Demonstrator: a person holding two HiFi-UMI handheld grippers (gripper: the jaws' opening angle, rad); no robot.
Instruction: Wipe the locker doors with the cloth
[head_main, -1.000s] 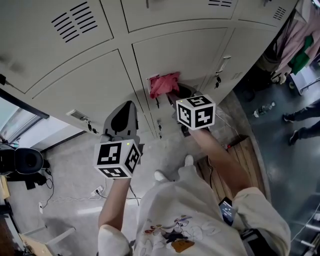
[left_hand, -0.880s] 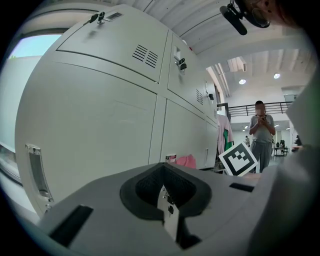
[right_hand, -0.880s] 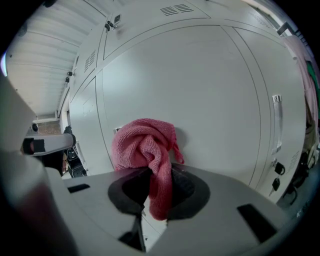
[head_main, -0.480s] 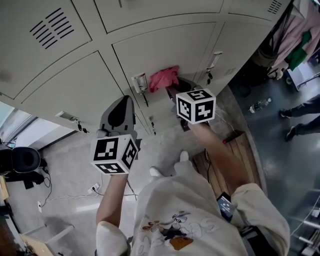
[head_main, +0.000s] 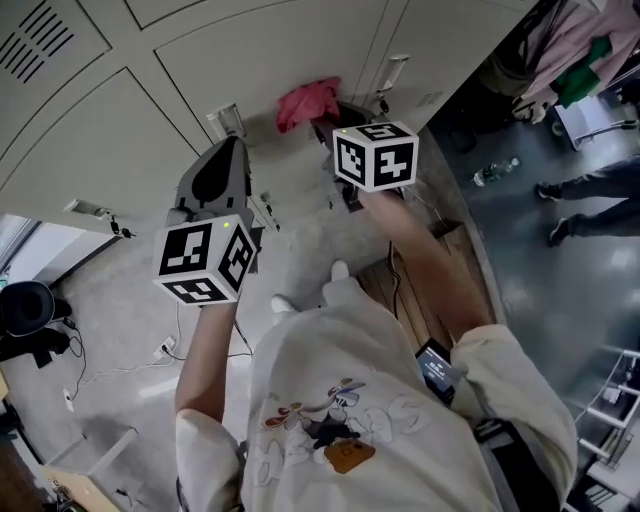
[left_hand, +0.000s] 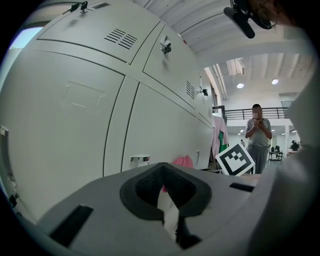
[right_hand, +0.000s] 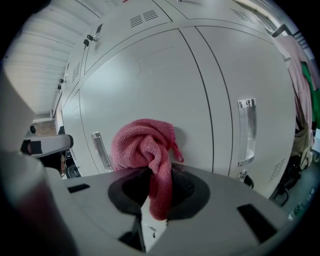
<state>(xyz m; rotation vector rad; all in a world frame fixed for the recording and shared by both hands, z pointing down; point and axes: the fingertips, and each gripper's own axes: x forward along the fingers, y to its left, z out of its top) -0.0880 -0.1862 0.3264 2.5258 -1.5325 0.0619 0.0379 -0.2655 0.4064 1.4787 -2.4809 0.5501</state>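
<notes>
Cloth (right_hand: 147, 150), pink and of a looped weave, hangs bunched in the right gripper (right_hand: 159, 192): one fold drops down through the dark opening between the jaws, which are closed on it, and the rest swells out above them. Its front lies against a pale grey locker door (right_hand: 145, 75), with a thin shadow just beside it. On this door a metal handle (right_hand: 100, 150) stands to the left of the cloth, and a second handle (right_hand: 246, 132) sits on the next door to the right, past the vertical seam. The head view shows the same cloth (head_main: 305, 100) on the lower row of doors, just ahead of the right gripper (head_main: 340, 130) and its marker cube (head_main: 375, 155). The left gripper (head_main: 215, 180) is held lower and to the left, apart from the cloth; its own view shows its jaws drawn close, only a narrow sliver of light between them and nothing held there. Beyond it the locker fronts (left_hand: 65, 115) run away in a row, with vent slots (left_hand: 119, 36) in the upper doors. Farther off, pink and green clothing (head_main: 575, 50) hangs by the end of the lockers, a bottle (head_main: 495, 172) lies on the dark floor, and a person (left_hand: 258, 132) stands far back in the hall.
</notes>
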